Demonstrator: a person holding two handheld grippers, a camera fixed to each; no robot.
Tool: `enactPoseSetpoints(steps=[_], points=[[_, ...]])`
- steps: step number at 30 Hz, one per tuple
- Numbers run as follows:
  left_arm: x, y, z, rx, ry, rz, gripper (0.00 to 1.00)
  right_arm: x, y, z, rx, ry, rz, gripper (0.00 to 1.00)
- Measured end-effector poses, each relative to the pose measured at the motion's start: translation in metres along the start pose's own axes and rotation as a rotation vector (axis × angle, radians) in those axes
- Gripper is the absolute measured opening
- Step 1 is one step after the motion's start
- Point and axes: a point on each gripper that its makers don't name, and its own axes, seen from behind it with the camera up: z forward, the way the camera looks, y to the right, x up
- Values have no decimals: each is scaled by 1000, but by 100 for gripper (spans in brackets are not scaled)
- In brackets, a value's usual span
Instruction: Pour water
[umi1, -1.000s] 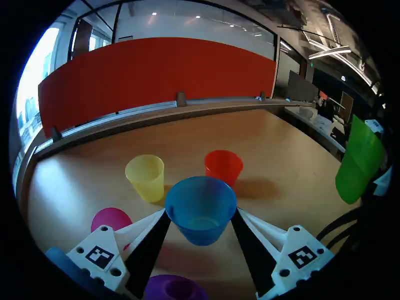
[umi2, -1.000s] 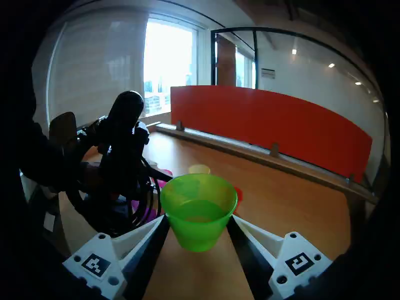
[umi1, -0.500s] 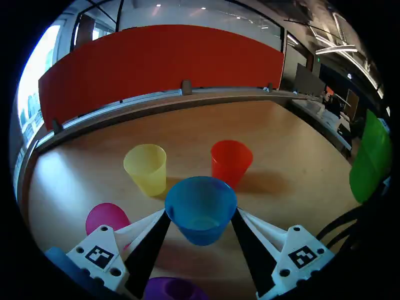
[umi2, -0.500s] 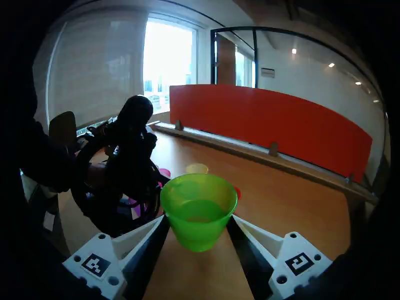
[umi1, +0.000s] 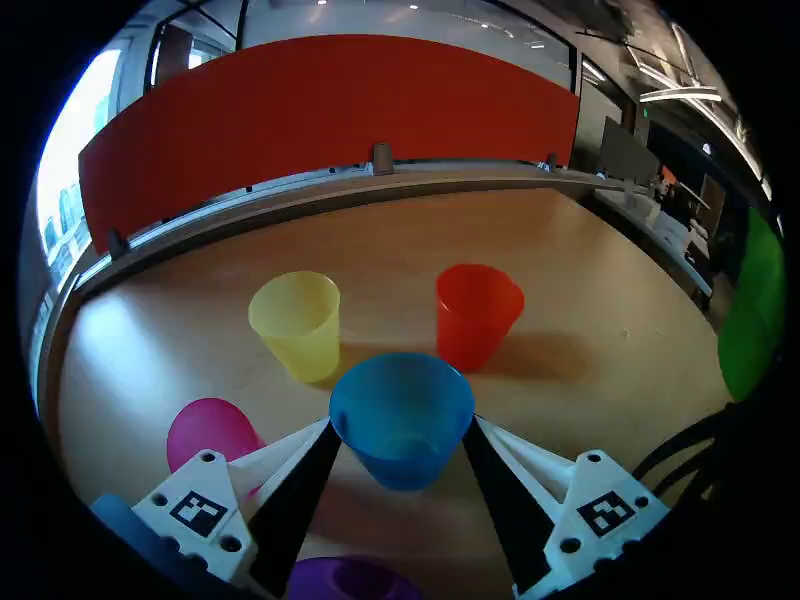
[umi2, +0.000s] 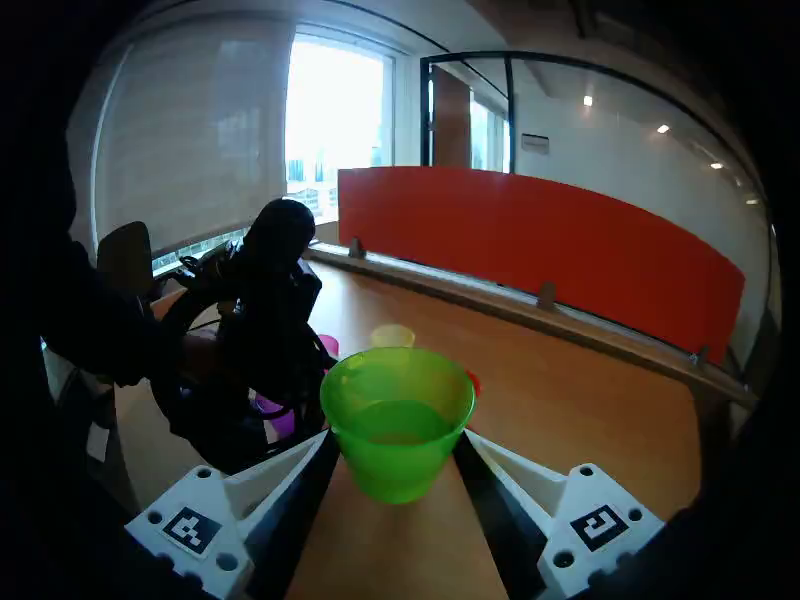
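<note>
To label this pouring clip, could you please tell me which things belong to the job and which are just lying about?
In use: blue cup in the left hand-held gripper, green cup in the right hand-held gripper.
Lying about: yellow cup, red cup, pink cup, purple cup.

Left tongs (umi1: 402, 428): two white moulded fingers (umi1: 272, 460), each lined with a black wedge pad (umi1: 300, 500) narrowing toward 12 o'clock. One square black-and-white marker (umi1: 200, 512) on each base, at 7 and 5 o'clock, with small round screw holes (umi1: 232, 544) beside it. Black cables (umi1: 690, 450) at 4 o'clock.

Right tongs (umi2: 396, 440): same white fingers, black pads and markers.

Right gripper view, 9 o'clock: black housing (umi2: 268, 290) of the left tongs, ringed by black cable loops (umi2: 185, 400). Dark sleeve (umi2: 90, 330) behind.
</note>
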Motion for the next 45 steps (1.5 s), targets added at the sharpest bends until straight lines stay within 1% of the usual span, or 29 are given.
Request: enactPoseSetpoints(steps=[6,13,15,18,23,33,45], points=[[-7,-3,2,9,-23,12,86,0,1,0,-3,0,3,83],[-12,0,4,9,-39,15,86,0,2,-2,-5,-1,3,83],[-15,0,4,11,-48,13,88,0,2,-2,-5,0,2,83],[-18,-2,4,21,-60,16,90,0,3,-2,-4,0,0,84],[-18,-4,1,30,-60,22,90,0,3,-2,-3,0,0,84],[-15,-3,-11,28,-48,21,90,0,2,-1,-1,2,-3,83],[-4,-4,-38,22,-8,1,90,-1,0,3,4,9,-7,84]])
